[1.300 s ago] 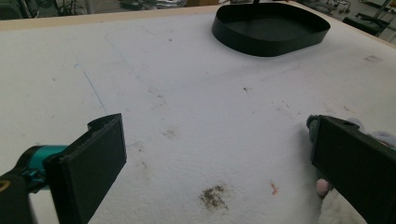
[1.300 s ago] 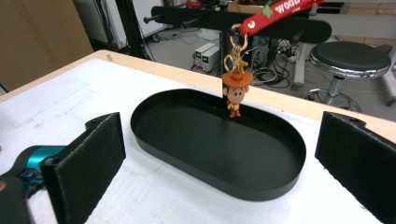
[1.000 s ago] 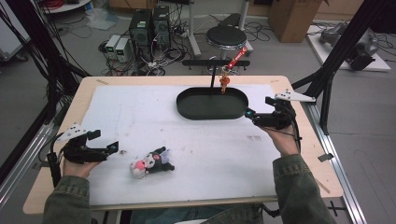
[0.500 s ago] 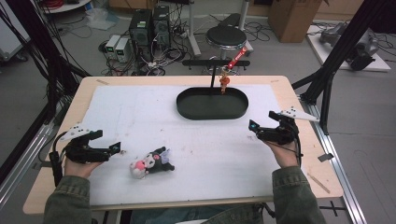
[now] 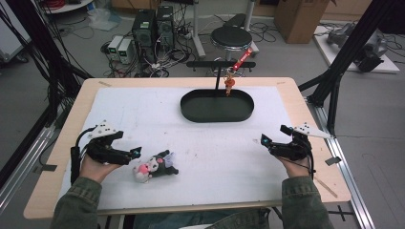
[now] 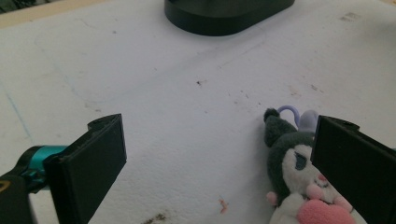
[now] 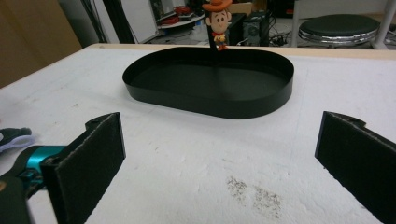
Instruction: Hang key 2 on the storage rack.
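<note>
The bench (image 5: 305,102) carries a white mat, and at the middle of its far edge sits one black oval tray (image 5: 217,106), empty, with one small cowboy figure (image 7: 218,21) hanging from a stand just above its far rim. One plush toy (image 5: 155,166) lies near the front edge, left of centre, its long axis running roughly along that edge.

My left gripper (image 5: 128,153) rests at the front left with its jaws spread wide and nothing between them. The plush toy lies just to their right, its head close against the right-hand jaw in the left gripper view, so this hand is far nearer to it. I judge a short shift rightward would bracket it.

My right gripper (image 5: 268,143) hovers near the front right corner, jaws spread and empty, facing the tray.
</note>
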